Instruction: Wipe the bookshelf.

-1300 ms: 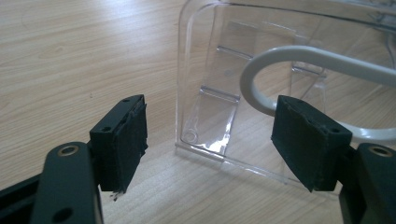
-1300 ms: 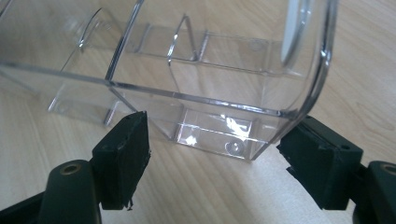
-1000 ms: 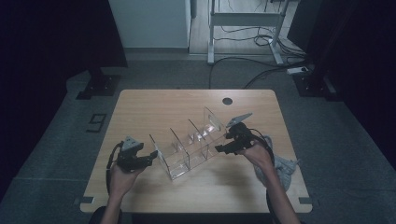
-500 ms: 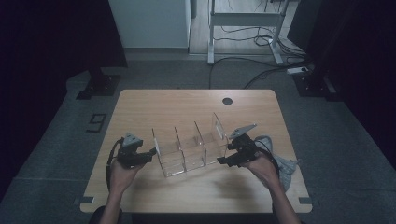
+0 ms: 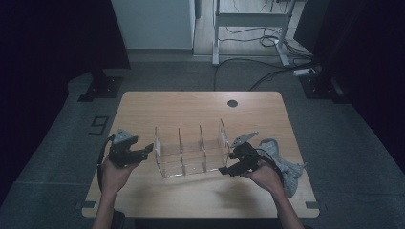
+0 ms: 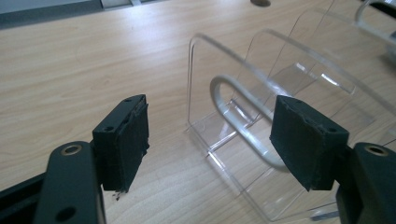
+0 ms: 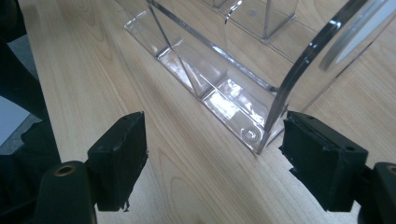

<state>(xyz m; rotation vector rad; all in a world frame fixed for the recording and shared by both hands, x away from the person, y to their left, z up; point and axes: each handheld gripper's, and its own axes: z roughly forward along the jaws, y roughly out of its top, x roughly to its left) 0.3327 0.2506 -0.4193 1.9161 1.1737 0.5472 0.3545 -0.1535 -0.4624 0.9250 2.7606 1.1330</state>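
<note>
Toward the near edge of the wooden tabletop (image 5: 200,107), midway between its side edges, a clear acrylic organizer (image 5: 191,150) with upright dividers sits flat. At its left end the left gripper (image 5: 149,148) hangs just off the end wall, jaws spread and empty. At its right end the right gripper (image 5: 224,170) sits by the near corner, jaws released, grasping nothing. Crumpled grey cloth (image 5: 284,162) lies near the right edge.
</note>
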